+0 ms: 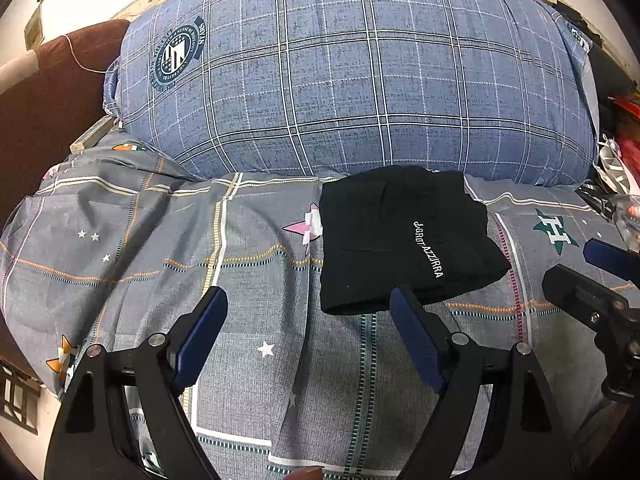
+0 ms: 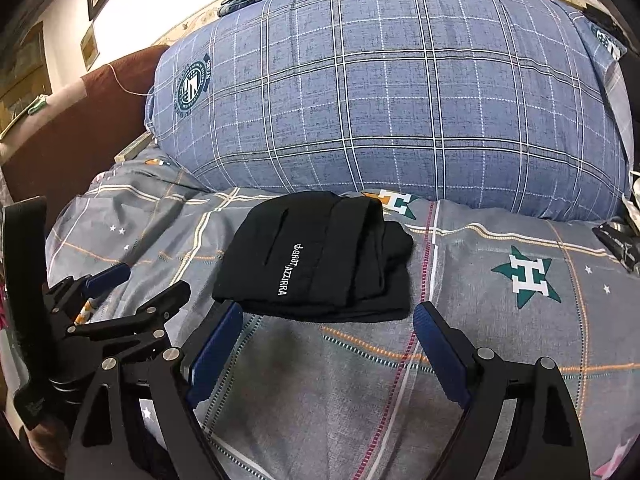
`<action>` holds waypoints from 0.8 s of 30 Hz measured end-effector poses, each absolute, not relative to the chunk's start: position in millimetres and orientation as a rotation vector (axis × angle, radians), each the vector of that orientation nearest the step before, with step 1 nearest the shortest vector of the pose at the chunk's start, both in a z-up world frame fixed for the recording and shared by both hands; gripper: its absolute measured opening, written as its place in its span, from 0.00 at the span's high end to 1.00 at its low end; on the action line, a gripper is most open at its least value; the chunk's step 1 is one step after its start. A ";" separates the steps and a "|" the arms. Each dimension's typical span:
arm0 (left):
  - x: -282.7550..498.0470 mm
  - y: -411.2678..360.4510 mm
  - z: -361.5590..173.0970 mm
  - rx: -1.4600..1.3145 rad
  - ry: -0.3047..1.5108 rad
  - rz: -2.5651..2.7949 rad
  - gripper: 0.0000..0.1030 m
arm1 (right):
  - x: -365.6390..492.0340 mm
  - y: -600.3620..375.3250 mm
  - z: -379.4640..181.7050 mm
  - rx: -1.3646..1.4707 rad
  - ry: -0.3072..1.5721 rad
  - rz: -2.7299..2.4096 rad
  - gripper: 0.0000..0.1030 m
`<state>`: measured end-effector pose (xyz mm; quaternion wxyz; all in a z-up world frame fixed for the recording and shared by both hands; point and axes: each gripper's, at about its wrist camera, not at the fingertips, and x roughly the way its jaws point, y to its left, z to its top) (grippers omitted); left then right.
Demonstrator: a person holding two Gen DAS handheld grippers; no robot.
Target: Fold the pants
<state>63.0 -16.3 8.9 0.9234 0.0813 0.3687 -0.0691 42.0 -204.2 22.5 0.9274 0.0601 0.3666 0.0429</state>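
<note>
The black pants (image 1: 404, 236) lie folded into a compact square on the grey patterned bedsheet (image 1: 248, 280), white lettering facing up. They also show in the right wrist view (image 2: 320, 264). My left gripper (image 1: 308, 300) is open and empty, just in front of and left of the pants; its right finger (image 1: 408, 312) overlaps their near edge in view. My right gripper (image 2: 328, 316) is open and empty, just in front of the pants' near edge. Each gripper shows at the edge of the other's view, the left one (image 2: 128, 280) and the right one (image 1: 592, 276).
A large blue plaid pillow (image 1: 360, 76) lies right behind the pants. A brown headboard or sofa (image 1: 44, 92) stands at the left. Red and dark clutter (image 1: 624, 152) sits at the bed's right edge. Grey sheet (image 2: 500, 320) spreads to the right of the pants.
</note>
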 end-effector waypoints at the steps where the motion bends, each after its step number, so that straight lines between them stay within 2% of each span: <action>1: 62.8 -16.5 8.9 0.166 0.756 -0.141 0.18 | 42.1 -204.4 22.2 0.126 0.753 0.089 0.14; 24: 63.4 -16.8 7.9 0.176 0.758 -0.150 0.18 | 43.4 -203.6 19.5 0.129 0.765 0.082 0.14</action>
